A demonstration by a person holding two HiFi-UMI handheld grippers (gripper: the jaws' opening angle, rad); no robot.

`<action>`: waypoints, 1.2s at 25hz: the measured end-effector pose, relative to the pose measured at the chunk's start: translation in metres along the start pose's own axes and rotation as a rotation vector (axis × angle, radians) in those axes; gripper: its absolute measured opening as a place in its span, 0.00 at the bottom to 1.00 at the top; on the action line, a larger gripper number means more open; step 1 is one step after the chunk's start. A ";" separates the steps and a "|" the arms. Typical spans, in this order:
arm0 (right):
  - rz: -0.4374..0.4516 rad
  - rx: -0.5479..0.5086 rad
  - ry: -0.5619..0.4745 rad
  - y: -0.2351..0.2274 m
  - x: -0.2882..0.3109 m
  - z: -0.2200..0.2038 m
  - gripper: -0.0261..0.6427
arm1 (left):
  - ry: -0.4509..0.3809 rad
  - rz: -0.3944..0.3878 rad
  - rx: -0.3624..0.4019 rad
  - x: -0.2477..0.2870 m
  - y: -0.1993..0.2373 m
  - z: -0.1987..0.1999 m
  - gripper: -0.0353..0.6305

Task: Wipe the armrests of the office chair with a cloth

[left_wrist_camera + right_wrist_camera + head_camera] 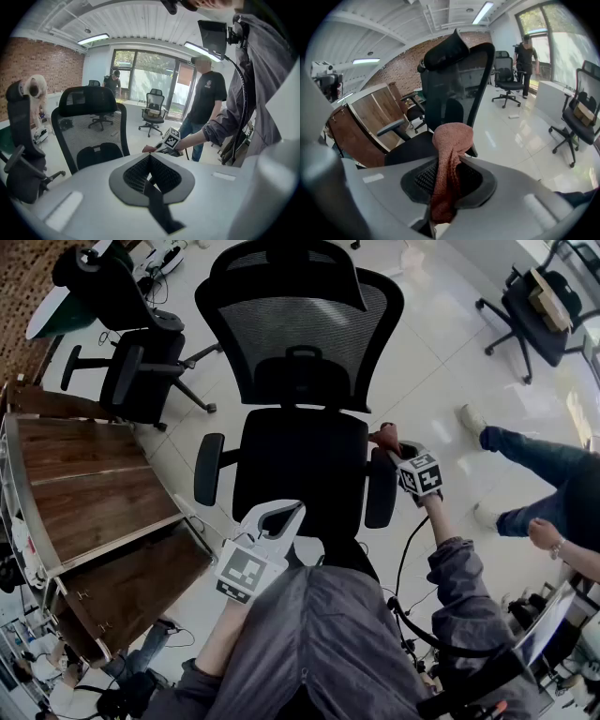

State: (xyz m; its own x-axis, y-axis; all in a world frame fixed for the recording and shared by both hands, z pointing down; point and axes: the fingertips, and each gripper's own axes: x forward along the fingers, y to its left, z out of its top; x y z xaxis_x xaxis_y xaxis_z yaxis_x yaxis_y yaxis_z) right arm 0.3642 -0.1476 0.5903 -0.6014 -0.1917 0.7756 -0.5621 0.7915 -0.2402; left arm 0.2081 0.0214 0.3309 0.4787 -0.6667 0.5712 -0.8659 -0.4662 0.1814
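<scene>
The cloth (382, 437), a reddish wad, is clamped in the right gripper (392, 448). In the right gripper view its jaws pinch the cloth's (452, 136) lower part and the rest bulges out past the tips. In the head view it sits at the back end of the chair's (300, 465) right-hand armrest (380, 493), touching it or just over it; which cannot be told. The other armrest (208, 468) lies across the seat, with nothing on it or at it. The left gripper (292, 510) hangs over the seat's front edge, jaws together on nothing, idle. The step in hand looks like the start of a stroke along the right-hand pad. To do it well, press the bulging wad flat on the top of the pad so that fabric, not jaw tips, meets it, then draw it along the full length toward the front with even pressure. Tilt the gripper to catch both side edges and the rounded ends too. Keep the grip firm, for a loose pinch would let the wad slide out under drag. The chair probably rolls, so the left gripper could brace the seat or the far armrest. A wooden table (84, 493) stands to the left.
</scene>
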 end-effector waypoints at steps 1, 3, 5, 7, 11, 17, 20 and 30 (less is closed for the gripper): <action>0.003 -0.011 0.010 0.002 0.004 -0.001 0.14 | 0.006 0.003 -0.002 0.002 0.004 -0.003 0.08; 0.011 -0.032 0.029 0.008 0.011 -0.004 0.14 | 0.016 0.007 -0.006 0.005 0.010 -0.009 0.08; 0.020 -0.044 0.043 0.016 0.015 -0.009 0.14 | 0.022 0.006 -0.011 0.008 0.015 -0.015 0.08; 0.030 -0.039 0.049 0.028 0.014 -0.017 0.14 | 0.026 -0.002 -0.016 0.010 0.016 -0.021 0.08; 0.060 -0.019 0.052 0.056 0.003 -0.040 0.14 | 0.030 -0.034 -0.012 0.015 0.009 -0.024 0.08; 0.105 0.001 0.060 0.108 -0.031 -0.089 0.14 | 0.031 -0.089 0.013 0.020 -0.007 -0.026 0.08; 0.129 0.027 0.069 0.133 -0.044 -0.109 0.14 | 0.033 -0.107 0.022 0.020 -0.012 -0.028 0.08; 0.162 -0.017 0.101 0.133 -0.042 -0.115 0.14 | 0.062 -0.108 0.009 0.012 -0.025 -0.046 0.08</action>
State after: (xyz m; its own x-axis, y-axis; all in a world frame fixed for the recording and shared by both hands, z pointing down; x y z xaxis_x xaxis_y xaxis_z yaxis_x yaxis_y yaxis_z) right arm 0.3802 0.0321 0.5932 -0.6229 -0.0021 0.7823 -0.4518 0.8174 -0.3575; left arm 0.2287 0.0521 0.3698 0.5586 -0.5752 0.5976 -0.8084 -0.5387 0.2372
